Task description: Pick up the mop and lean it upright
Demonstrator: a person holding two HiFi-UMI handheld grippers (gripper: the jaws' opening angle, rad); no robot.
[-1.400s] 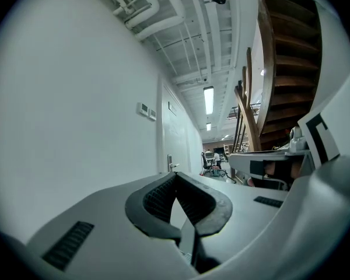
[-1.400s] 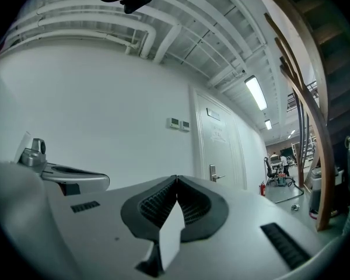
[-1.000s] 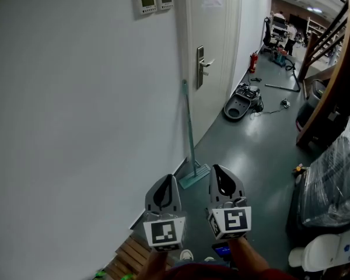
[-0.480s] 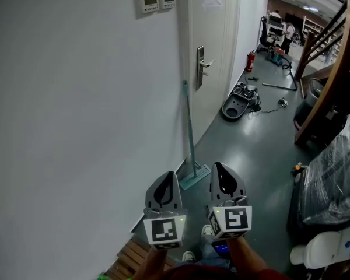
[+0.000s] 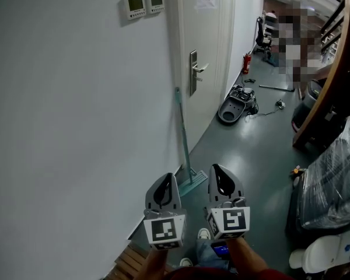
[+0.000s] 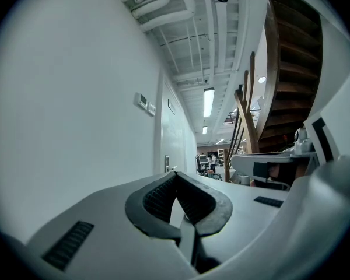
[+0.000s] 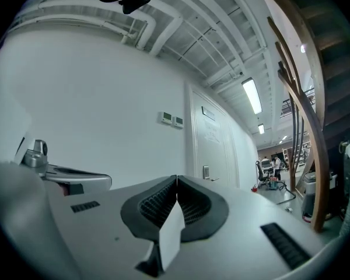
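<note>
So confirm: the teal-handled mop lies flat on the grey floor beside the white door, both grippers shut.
Not quite. The head view shows the teal-handled mop leaning upright against the white wall, not lying flat. It is beside the white door, and the left gripper and right gripper are shut.

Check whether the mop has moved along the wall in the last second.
No. The mop still leans against the wall just left of the door, same gap as before; only the view shifted.

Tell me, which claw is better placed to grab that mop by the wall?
Left, probably: the left claw is on the wall side, nearer the mop than the right claw. Both are shut, empty.
</note>
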